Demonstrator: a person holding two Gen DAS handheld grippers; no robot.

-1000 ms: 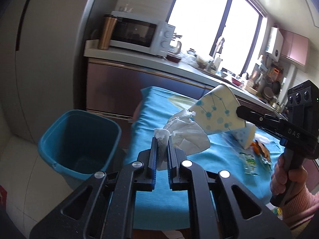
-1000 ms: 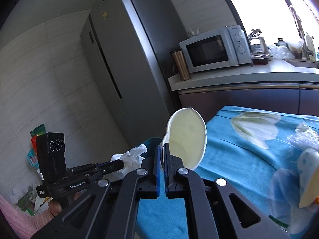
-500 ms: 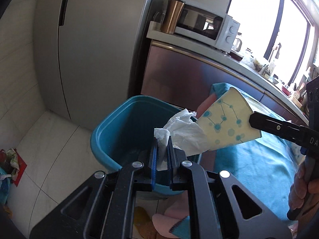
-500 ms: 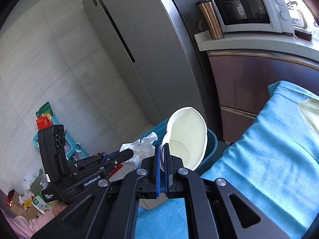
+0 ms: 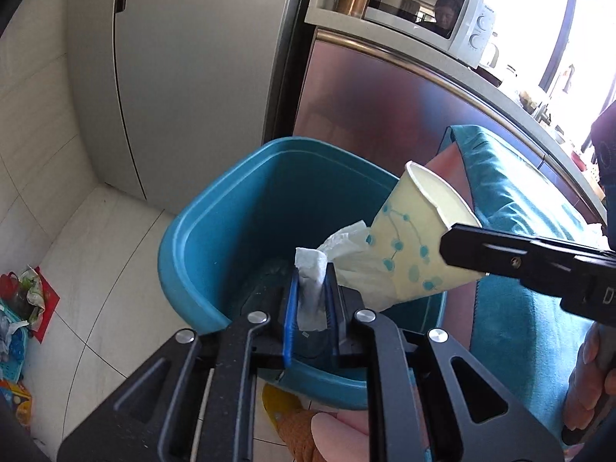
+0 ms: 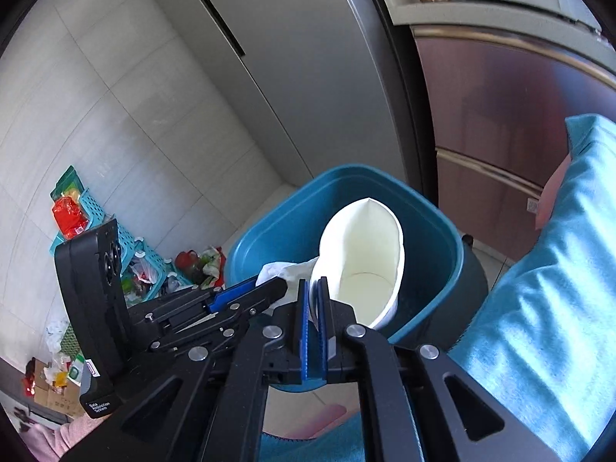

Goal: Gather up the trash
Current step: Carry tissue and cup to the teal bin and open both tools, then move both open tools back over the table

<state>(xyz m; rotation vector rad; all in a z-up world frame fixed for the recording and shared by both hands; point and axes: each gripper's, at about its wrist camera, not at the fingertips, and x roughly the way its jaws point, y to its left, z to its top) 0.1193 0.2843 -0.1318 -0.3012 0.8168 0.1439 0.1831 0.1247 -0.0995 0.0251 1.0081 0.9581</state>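
A teal trash bin (image 5: pixel 200 231) stands on the floor beside the table. My left gripper (image 5: pixel 312 269) hangs over the bin's mouth. Its jaws are opening, and a crumpled white tissue (image 5: pixel 308 296) still sits between the pads. My right gripper (image 6: pixel 316 283) is also over the bin (image 6: pixel 346 171). Its jaws are opening slightly, with the wall of a squashed paper cup (image 6: pixel 362 254) pinched between them. In the left wrist view the blue-dotted cup (image 5: pixel 415 238) sits just right of the tissue. In the right wrist view the left gripper (image 6: pixel 281 287) and tissue (image 6: pixel 285 269) lie left of the cup.
A grey fridge (image 5: pixel 184 57) and a steel cabinet (image 5: pixel 385 115) stand behind the bin. The table with a blue cloth (image 6: pixel 539 288) is on the right. A basket with packets and litter (image 6: pixel 134 261) lies on the floor at left. A microwave (image 5: pixel 431 11) sits on the counter.
Both grippers swung left off the table and lowered over the teal bin, carrying the tissue and the cup. The left jaws now stand slightly wider around the tissue.
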